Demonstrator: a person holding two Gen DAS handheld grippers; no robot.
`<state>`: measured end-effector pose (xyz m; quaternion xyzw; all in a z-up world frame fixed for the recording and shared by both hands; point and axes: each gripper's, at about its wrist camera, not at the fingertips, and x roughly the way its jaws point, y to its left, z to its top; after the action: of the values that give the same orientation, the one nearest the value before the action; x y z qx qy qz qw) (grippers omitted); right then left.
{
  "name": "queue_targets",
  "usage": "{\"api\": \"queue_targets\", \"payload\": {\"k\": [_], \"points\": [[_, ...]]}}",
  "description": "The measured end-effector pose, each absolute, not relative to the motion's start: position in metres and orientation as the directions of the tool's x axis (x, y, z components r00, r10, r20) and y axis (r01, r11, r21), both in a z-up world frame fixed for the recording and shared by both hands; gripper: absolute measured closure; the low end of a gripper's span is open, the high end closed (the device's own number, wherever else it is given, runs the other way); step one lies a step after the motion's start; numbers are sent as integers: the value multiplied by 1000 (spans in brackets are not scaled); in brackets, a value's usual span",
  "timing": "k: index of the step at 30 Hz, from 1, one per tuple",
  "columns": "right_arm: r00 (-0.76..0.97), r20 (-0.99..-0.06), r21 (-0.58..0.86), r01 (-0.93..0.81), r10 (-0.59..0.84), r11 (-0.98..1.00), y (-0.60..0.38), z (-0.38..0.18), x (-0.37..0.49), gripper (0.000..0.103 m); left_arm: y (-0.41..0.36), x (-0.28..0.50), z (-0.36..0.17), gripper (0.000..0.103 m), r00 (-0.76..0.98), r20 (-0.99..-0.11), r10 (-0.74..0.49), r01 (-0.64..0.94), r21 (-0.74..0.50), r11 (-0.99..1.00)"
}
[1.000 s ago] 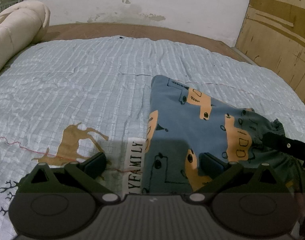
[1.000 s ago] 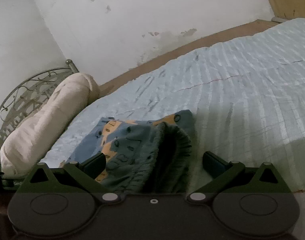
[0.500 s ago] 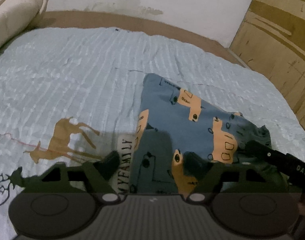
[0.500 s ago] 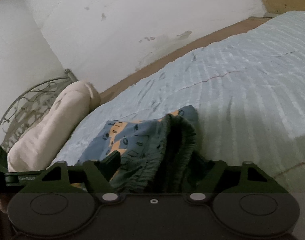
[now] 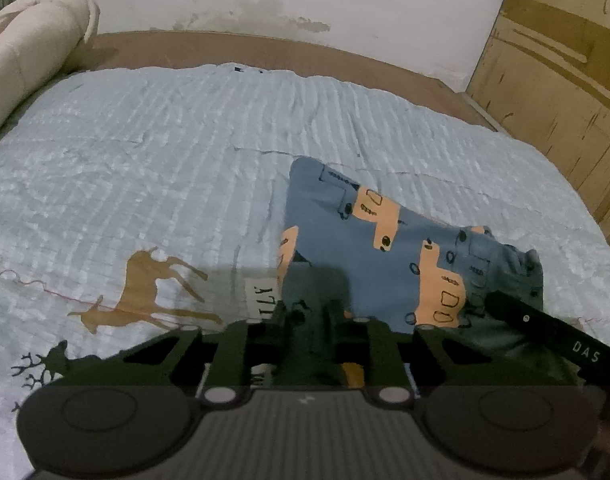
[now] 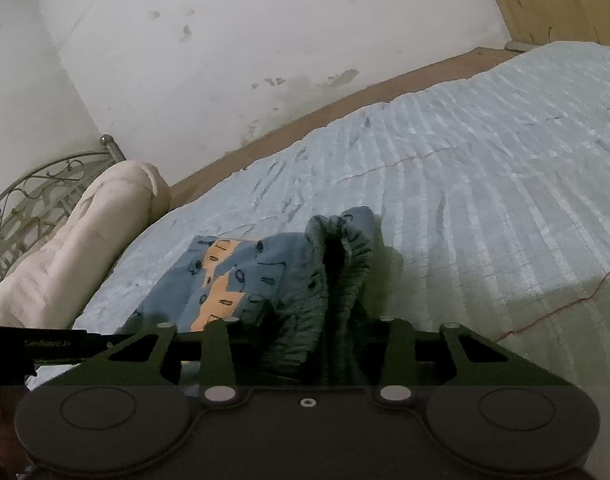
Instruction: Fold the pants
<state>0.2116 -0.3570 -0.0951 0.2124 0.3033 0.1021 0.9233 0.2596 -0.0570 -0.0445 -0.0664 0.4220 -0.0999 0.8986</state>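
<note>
Pants: blue pants (image 5: 369,256) with orange vehicle prints lie on the near part of the light-blue quilt (image 5: 153,160), already in a compact doubled-over shape, the gathered waistband (image 6: 341,248) at their right end.
Left gripper: the left gripper (image 5: 309,320) has its jaws drawn close together on the near left edge of the pants, apparently pinching cloth there; that corner gives control of one end of the fold line.
Right gripper: the right gripper (image 6: 313,320) is likewise narrowed, with ribbed waistband fabric bunched between its fingers; its dark finger shows at the right of the left wrist view.
Why both ends: holding the two near corners at once lets the edge rise level, so the layers should not slide apart.
Stage: judging by the short bundle, a further fold seems about to start.
Risk: soft knit may slip from a shallow pinch or drag the quilt.
Surroundings: a cream rolled bolster (image 6: 77,240) rests by the metal headboard, well apart from the pants.
</note>
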Motion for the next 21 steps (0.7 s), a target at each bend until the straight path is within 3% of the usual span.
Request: {"api": "queue_targets", "payload": {"k": [7,21], "points": [[819,-484,454,-66,308,888,-353,-82,201,75,-56,251,-32,95,645,-719,-258,147,-214,966],[840,-448,377,-133,306,917,-332,-45,169,77,-41,219,-14,98,667,-689,-283,160,-239,958]]}}
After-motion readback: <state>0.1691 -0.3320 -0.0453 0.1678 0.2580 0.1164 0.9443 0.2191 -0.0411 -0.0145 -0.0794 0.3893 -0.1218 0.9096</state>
